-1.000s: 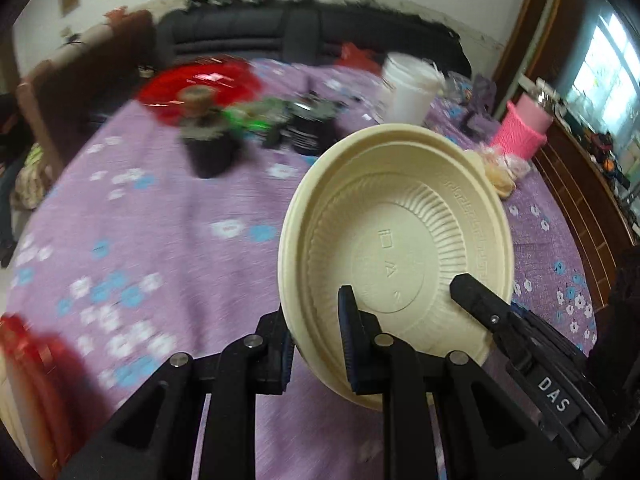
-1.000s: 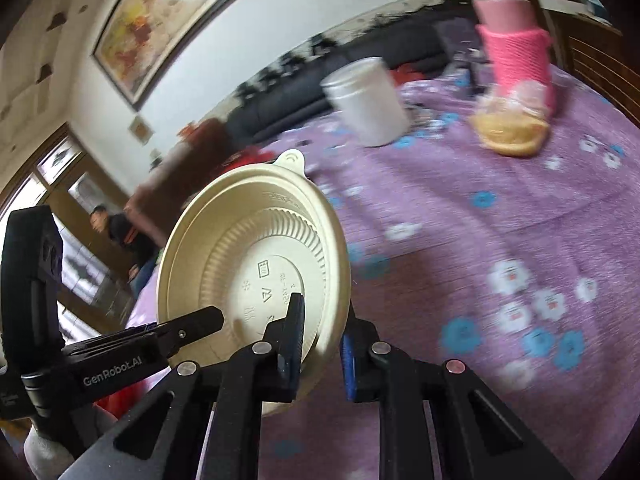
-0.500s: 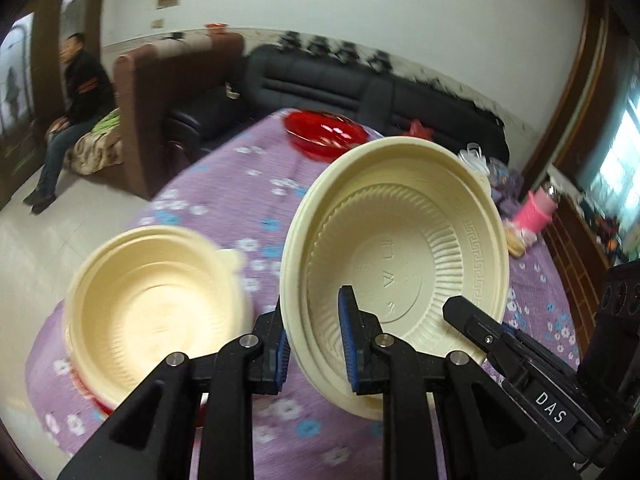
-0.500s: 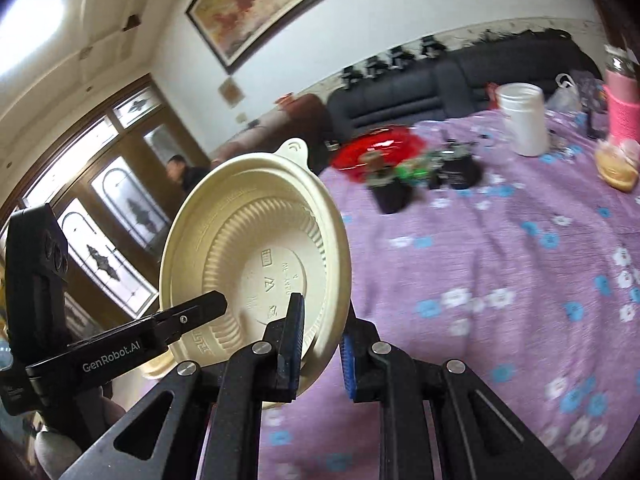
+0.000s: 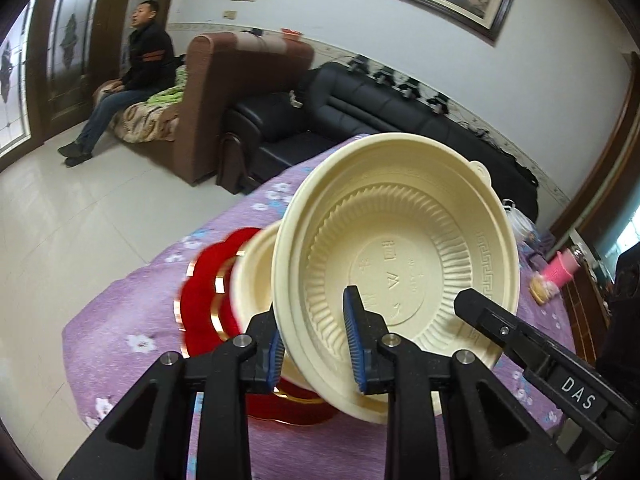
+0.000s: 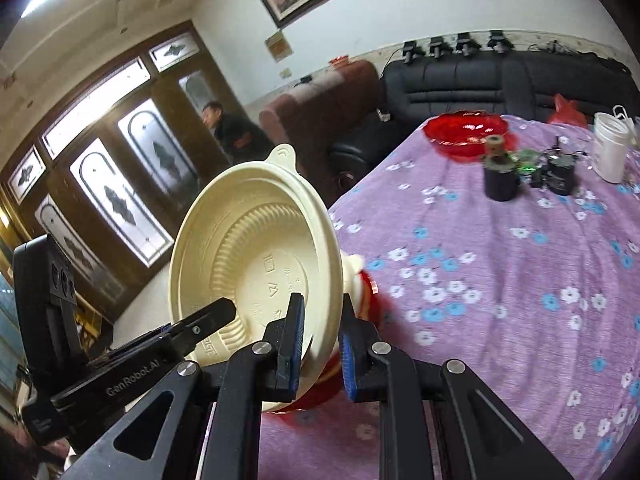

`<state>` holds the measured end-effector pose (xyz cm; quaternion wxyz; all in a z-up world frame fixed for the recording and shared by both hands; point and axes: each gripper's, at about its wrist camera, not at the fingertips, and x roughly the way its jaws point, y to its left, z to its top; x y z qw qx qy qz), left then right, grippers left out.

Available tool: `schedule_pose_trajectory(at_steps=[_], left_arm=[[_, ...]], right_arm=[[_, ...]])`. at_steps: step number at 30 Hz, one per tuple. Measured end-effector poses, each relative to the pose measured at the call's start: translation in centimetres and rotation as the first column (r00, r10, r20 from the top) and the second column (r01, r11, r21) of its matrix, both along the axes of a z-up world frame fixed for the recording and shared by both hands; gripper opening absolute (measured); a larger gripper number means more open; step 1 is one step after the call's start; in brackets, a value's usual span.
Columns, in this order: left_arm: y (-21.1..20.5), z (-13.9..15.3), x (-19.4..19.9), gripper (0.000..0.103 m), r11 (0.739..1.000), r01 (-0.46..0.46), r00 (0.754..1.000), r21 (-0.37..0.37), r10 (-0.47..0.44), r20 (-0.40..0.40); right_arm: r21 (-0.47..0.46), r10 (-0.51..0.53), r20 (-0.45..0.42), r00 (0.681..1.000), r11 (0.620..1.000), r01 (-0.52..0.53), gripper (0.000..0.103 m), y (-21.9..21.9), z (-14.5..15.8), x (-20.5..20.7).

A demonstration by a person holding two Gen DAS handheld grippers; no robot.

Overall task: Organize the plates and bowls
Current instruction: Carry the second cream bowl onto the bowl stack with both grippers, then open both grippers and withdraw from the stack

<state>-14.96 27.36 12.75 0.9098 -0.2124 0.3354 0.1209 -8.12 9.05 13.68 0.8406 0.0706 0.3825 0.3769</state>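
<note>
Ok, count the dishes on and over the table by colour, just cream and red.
Cream bowls: 2, the held bowl and the second bowl behind it.
Red dishes: 2, the scalloped plate and the far red bowl.
Total: 4.

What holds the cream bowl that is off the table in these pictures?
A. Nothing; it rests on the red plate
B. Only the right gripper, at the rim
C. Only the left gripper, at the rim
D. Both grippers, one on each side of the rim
D: the cream bowl is tilted in the air, with the left gripper and the right gripper each at its rim.
</note>
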Motion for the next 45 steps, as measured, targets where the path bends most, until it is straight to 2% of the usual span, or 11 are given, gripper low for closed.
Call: schedule_pose_trajectory(at_steps=[7,12,17,22,24,26,28,33,35,39,45], left_arm=[[2.2,-1.1,0.1,0.028,1.000,-0.026,1.000,0.003,0.026,-0.015],[3.4,-2.1,0.2,0.028,0.999,-0.025,0.999,-0.031,0.024,-0.028],[4.1,-1.9,-0.8,0.038,0.998,-0.036,0.999,-0.044,0.036,0.001],[5.0,-1.4,-2.1,0.050,0.996,-0.059,0.998,-0.059,0.062,0.034],[5.3,-1.2,-2.6,0.052,0.996,-0.066,0.997,-0.059,0.068,0.042],[5.2,-1.0,-3.0,0.054,0.996,-0.072,0.996,-0.058,0.075,0.050],[5.3,-0.8,-3.5,0.055,0.996,-0.075,0.995,-0.057,0.078,0.061],[5.4,-0.3,-4.2,0.058,0.996,-0.074,0.994,-0.048,0.078,0.080],[5.1,-0.1,-4.4,0.060,0.996,-0.075,0.993,-0.036,0.078,0.085],[4.7,0.3,-4.7,0.067,0.996,-0.085,0.992,0.010,0.084,0.095],[3.6,0.9,-5.7,0.080,0.983,-0.131,0.987,0.131,0.117,0.108]], right_arm=[[-0.067,0.024,-0.037,0.999,0.997,-0.026,0.018,3.7,-1.7,0.5],[-0.095,-0.005,-0.059,0.998,0.995,-0.001,0.018,4.6,-2.9,1.7],[-0.107,-0.025,-0.072,0.997,0.994,0.017,0.018,4.7,-3.6,2.7],[-0.157,-0.032,0.003,0.999,0.987,0.032,0.020,5.6,-3.1,2.0],[-0.173,-0.034,0.039,0.999,0.984,0.041,0.028,6.0,-2.9,1.5],[-0.172,-0.032,0.069,0.997,0.984,0.044,0.051,6.1,-2.7,1.1],[-0.188,-0.043,0.124,0.991,0.980,0.066,0.063,6.4,-2.5,0.5],[-0.240,-0.051,0.256,0.965,0.964,0.114,0.071,7.1,-1.6,-1.3],[-0.270,-0.048,0.318,0.947,0.953,0.139,0.080,7.5,-1.3,-1.9],[-0.319,-0.049,0.414,0.909,0.928,0.195,0.084,7.9,-1.0,-2.8],[-0.226,-0.128,0.432,0.893,0.943,0.245,0.089,5.5,0.9,-3.9]])
